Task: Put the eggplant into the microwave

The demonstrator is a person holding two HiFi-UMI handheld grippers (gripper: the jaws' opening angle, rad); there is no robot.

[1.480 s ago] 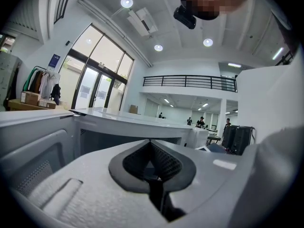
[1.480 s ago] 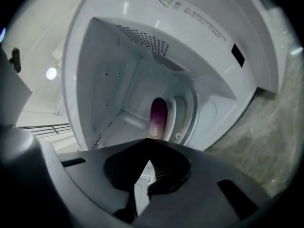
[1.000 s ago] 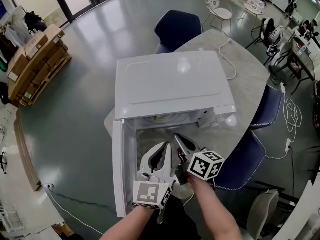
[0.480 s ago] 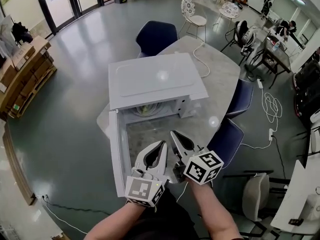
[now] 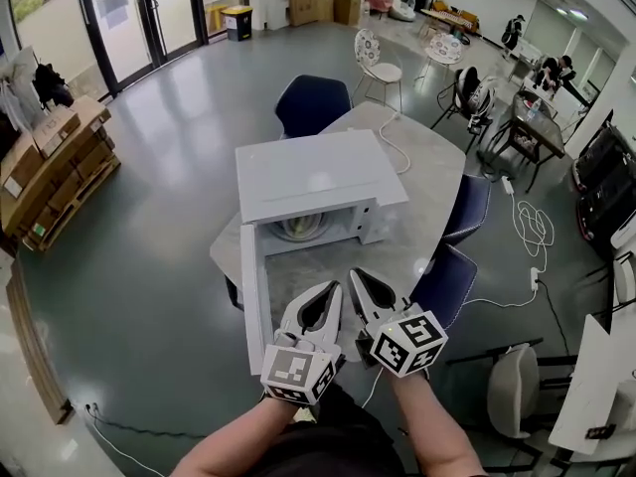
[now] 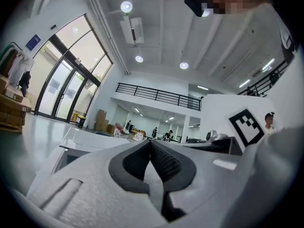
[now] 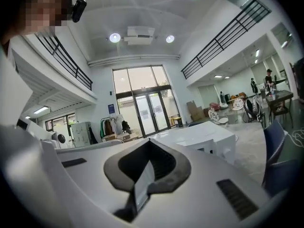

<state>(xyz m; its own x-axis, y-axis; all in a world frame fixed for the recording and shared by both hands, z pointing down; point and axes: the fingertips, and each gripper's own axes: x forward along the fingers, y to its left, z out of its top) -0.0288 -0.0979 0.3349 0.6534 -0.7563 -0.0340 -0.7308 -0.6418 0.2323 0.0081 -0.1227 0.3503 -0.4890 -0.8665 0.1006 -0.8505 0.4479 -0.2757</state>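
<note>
The white microwave (image 5: 308,175) stands on a round grey table (image 5: 417,167), its door (image 5: 254,301) swung open toward me on the left. A pale round turntable (image 5: 298,229) shows inside the cavity; I cannot make out the eggplant. My left gripper (image 5: 335,287) and right gripper (image 5: 354,274) hang side by side in front of the opening, well back from it, pointing level. Both are shut with nothing between the jaws. The microwave also shows low in the left gripper view (image 6: 78,139) and in the right gripper view (image 7: 202,134).
Blue chairs stand behind the table (image 5: 310,102) and at its right side (image 5: 449,276). A white cable (image 5: 393,142) runs over the tabletop. Cardboard boxes on pallets (image 5: 50,172) sit far left, and more chairs, desks and people are at the back right.
Both grippers have risen and drawn back from the microwave opening, staying shut. The microwave now looks smaller and farther off in the head view.
</note>
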